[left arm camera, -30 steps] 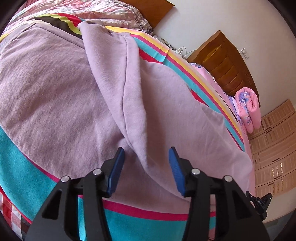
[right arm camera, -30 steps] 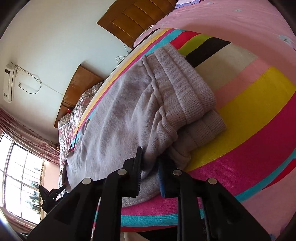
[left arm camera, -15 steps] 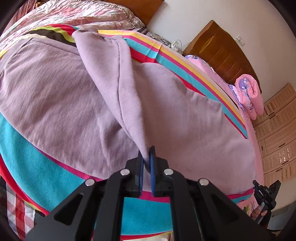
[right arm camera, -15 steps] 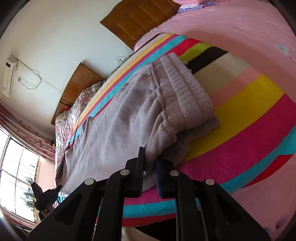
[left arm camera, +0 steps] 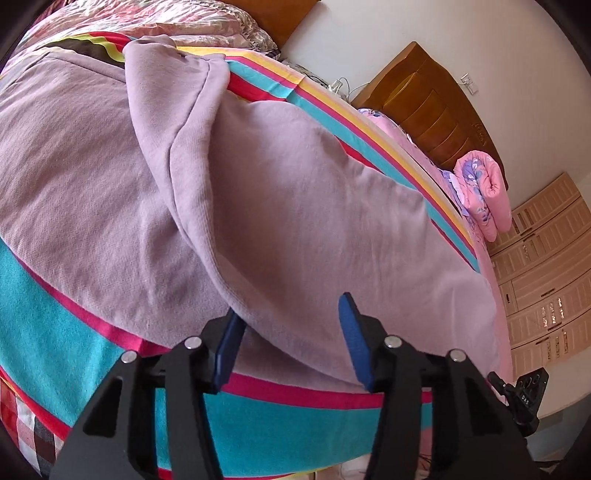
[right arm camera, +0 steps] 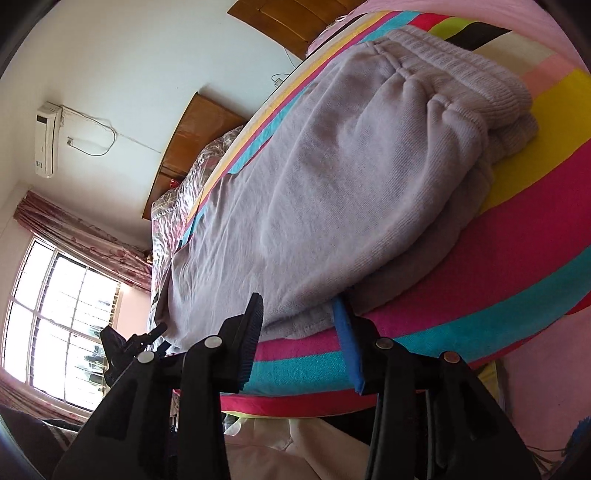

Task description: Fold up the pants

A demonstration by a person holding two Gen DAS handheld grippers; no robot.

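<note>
- Looking along my left gripper (left arm camera: 290, 334), I see its blue-padded fingers (left arm camera: 352, 338) spread wide, the near fold of the lilac pants (left arm camera: 280, 206) sitting in the gap between them without being pinched.
- My right gripper (right arm camera: 299, 334) is likewise spread wide, its fingers (right arm camera: 347, 343) straddling the hem-side edge of the pants (right arm camera: 332, 192) at the bed's near border; nothing is clamped.
- The pants lie folded over on themselves on the striped blanket (left arm camera: 37, 295), one layer draped across the other with a long raised ridge running away from my left gripper.
- From the right wrist view, the ribbed waistband (right arm camera: 476, 74) is at the far end, doubled up in a thick stack.
- The striped blanket (right arm camera: 535, 236) shows teal, magenta, yellow, black and cream bands and covers the bed under the whole garment.
- A pink sheet (left arm camera: 484, 266) runs beside the blanket, with a rolled pink floral quilt (left arm camera: 480, 192) resting against the wooden headboard (left arm camera: 432, 107).
- A shiny floral bedspread (left arm camera: 155, 18) lies bunched at the other end.
- On the white wall I see an air conditioner (right arm camera: 48, 140) with a trailing cable, above reddish curtains (right arm camera: 74, 225) and a bright barred window (right arm camera: 59, 321).
- Beige panelled wardrobe doors (left arm camera: 539, 273) fill the corner in the left wrist view.
</note>
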